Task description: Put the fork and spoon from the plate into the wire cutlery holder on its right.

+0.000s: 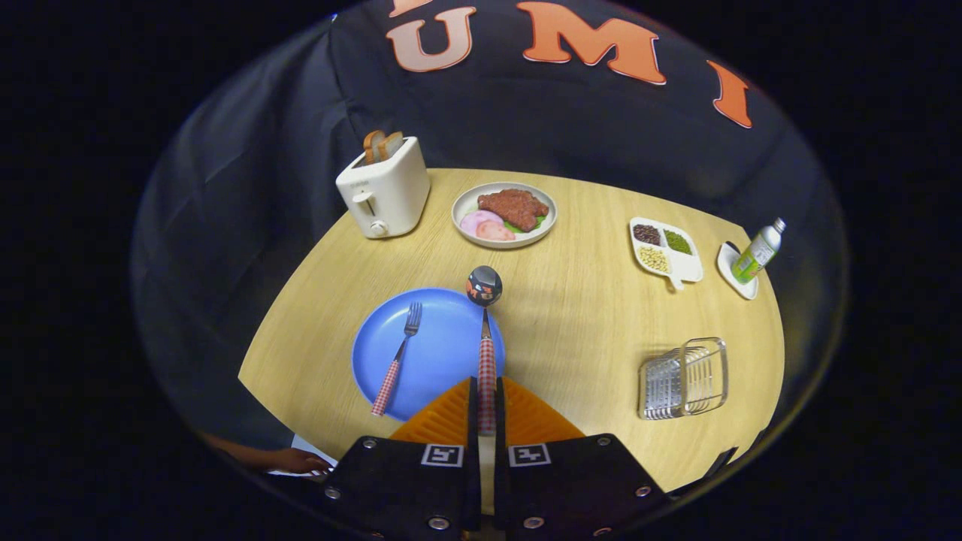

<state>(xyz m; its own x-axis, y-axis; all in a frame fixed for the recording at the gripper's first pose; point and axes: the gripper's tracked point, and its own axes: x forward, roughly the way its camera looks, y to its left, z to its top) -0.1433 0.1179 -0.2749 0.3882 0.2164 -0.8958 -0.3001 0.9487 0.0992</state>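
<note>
gripping spoon (pixel 485 330) w/ gripper (pixel 487 406) over plate (pixel 443 361) edge; bare table (pixel 579 323) to holder (pixel 684 379).

Even overhead light brightens the table (pixel 586 315); soft shadows, glare on the spoon (pixel 484 286), edges bowed and dim.

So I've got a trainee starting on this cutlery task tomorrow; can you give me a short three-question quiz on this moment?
1. True or false: the gripper is shut on the spoon.
2. Where does the fork lie? A) in the wire cutlery holder B) on the blue plate C) on the bare table
3. Fill in: bread slices stand in the ____.

Key
1. True: both fingers press on its checked handle, bowl pointing ahead of them.
2. B: it lies on the plate, left of the held spoon.
3. Toaster, beyond the plate, beside the dish of meat.
</note>
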